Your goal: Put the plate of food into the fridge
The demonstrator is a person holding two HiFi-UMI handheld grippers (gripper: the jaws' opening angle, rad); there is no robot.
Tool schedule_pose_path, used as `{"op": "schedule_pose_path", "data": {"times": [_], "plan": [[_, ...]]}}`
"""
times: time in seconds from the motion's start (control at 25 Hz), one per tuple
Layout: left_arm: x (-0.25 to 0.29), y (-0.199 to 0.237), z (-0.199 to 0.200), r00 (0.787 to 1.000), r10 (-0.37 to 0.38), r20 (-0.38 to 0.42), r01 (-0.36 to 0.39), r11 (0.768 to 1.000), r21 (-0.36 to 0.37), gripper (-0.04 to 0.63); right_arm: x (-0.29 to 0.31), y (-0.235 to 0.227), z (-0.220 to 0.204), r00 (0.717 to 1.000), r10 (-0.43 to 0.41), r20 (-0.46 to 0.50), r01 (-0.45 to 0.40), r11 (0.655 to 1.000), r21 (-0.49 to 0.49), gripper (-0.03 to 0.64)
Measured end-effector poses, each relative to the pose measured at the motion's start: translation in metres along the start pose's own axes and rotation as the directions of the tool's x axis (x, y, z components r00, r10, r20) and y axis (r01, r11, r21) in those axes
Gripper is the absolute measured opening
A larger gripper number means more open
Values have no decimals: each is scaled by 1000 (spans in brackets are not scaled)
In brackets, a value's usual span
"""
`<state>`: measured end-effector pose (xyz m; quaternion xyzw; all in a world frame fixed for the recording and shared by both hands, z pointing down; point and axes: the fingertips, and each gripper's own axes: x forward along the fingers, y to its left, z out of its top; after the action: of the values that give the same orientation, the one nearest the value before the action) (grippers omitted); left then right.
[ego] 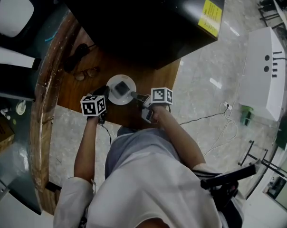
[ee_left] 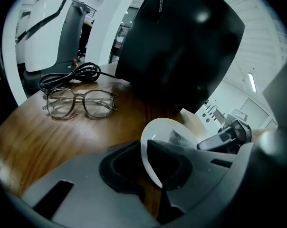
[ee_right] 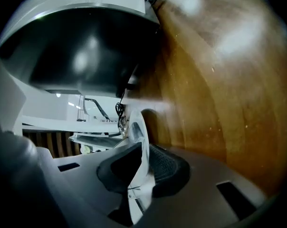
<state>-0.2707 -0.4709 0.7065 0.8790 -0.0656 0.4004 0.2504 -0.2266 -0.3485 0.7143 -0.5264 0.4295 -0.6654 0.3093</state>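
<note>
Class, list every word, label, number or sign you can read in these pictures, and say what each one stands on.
No text here can be read.
Yellow label on the black fridge: print too small to read.
Faint vertical print on the fridge's side: too small to read.
Marker cubes: black-and-white square patterns, no letters.

One plate (ego: 116, 98), one pair of glasses (ee_left: 79, 103), one cable (ee_left: 70, 75), two grippers (ego: 104, 93) (ego: 134, 97)
</note>
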Motion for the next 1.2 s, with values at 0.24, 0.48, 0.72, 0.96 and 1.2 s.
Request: {"op": "schedule_pose_path", "data": {"times": [0.24,0.48,0.72,0.96,1.2], "plan": [[0,6,4,1000,25,-7,-24,999,36,60,14,15,-23,995,18,-99,-42,967,-252,57],[-1,8,4,998,58,19,-58,998,4,60,17,13,-19,999,31,-19,-33,988,-149,41],[1,1,2,1000,1,25,-2,999,32,60,6,7,-14,993,115,32,-114,993,-42,28],[-3,-21,-1,997,-59,58,58,998,14,60,-16,3,-16,985,170,14,-170,985,-25,28],[2,-113,0,984,-145,105,152,987,-59,60,-105,-14,-5,967,254,13,-253,967,-32,28]]}}
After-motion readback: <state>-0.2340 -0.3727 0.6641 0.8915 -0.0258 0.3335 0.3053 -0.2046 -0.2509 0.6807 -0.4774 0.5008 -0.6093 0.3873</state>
